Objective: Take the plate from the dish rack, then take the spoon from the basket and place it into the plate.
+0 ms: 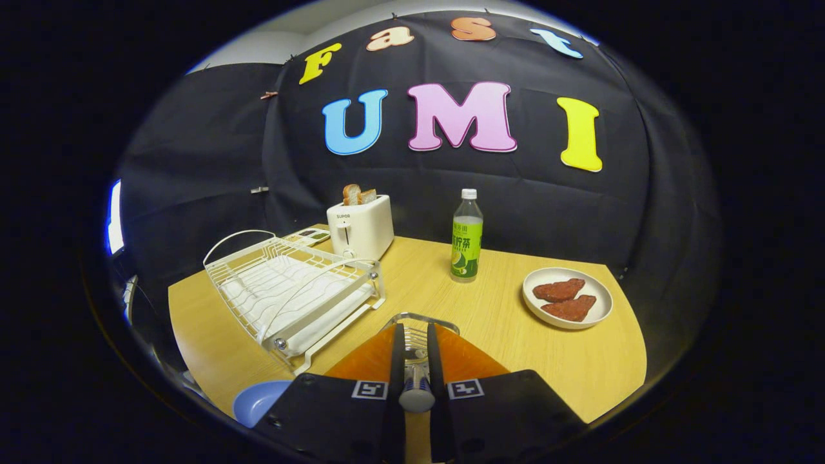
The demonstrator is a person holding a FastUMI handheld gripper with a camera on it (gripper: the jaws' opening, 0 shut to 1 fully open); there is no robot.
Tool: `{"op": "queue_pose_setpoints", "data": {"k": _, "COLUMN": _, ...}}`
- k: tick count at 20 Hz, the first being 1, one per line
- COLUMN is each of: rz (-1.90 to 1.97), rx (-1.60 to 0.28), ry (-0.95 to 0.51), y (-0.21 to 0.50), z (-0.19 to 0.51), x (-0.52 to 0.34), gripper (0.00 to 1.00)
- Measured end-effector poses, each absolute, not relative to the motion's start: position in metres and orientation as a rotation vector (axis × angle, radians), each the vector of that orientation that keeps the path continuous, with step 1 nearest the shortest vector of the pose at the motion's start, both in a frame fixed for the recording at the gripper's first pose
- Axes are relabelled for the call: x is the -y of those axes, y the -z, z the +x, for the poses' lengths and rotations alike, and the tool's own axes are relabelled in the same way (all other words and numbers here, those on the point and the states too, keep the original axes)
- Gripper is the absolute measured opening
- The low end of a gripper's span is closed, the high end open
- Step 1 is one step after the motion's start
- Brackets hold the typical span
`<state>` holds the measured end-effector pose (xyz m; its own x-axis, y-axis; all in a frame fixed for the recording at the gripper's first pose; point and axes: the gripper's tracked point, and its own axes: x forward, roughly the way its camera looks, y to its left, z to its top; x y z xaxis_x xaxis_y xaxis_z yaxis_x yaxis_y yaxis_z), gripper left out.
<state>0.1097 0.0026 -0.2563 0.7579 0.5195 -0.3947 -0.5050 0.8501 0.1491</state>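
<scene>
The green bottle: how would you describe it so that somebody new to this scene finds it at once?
Start at the wooden table. Near its far edge, between the white toaster and the white plate of brown food, stands the green bottle, beyond the hand-held gripper, whose fingers close on a handle. It alone is tall, narrow, upright and white-capped.

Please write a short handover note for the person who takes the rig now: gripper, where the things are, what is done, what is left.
Gripper: jaws shut on what looks like the spoon handle, held between them, over the wire basket just ahead.
Blue plate: on the table, beside the near end of the dish rack, which holds no dishes.
Done: plate is out of the rack; spoon gripped.
Left: lift the spoon clear and lay it in the blue plate, not the white plate with food.
</scene>
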Motion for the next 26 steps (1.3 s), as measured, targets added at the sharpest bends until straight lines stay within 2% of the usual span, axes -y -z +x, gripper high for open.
{"op": "queue_pose_setpoints", "data": {"k": 5, "rz": 0.079, "rx": -0.414, "ry": -0.582, "y": 0.202, "z": 0.095, "x": 0.012, "gripper": 0.19}}
{"op": "queue_pose_setpoints", "data": {"k": 10, "rz": 0.142, "rx": -0.444, "ry": -0.706, "y": 0.173, "z": 0.047, "x": -0.005, "gripper": 0.18}}
{"op": "queue_pose_setpoints", "data": {"k": 14, "rz": 0.153, "rx": -0.499, "ry": -0.821, "y": 0.184, "z": 0.006, "x": -0.036, "gripper": 0.19}}
{"op": "queue_pose_setpoints", "data": {"k": 19, "rz": 0.070, "rx": -0.567, "ry": -0.907, "y": 0.234, "z": -0.026, "x": -0.062, "gripper": 0.19}}
{"op": "queue_pose_setpoints", "data": {"k": 26, "rz": 0.010, "rx": -0.633, "ry": -0.914, "y": 0.273, "z": -0.040, "x": -0.068, "gripper": 0.19}}
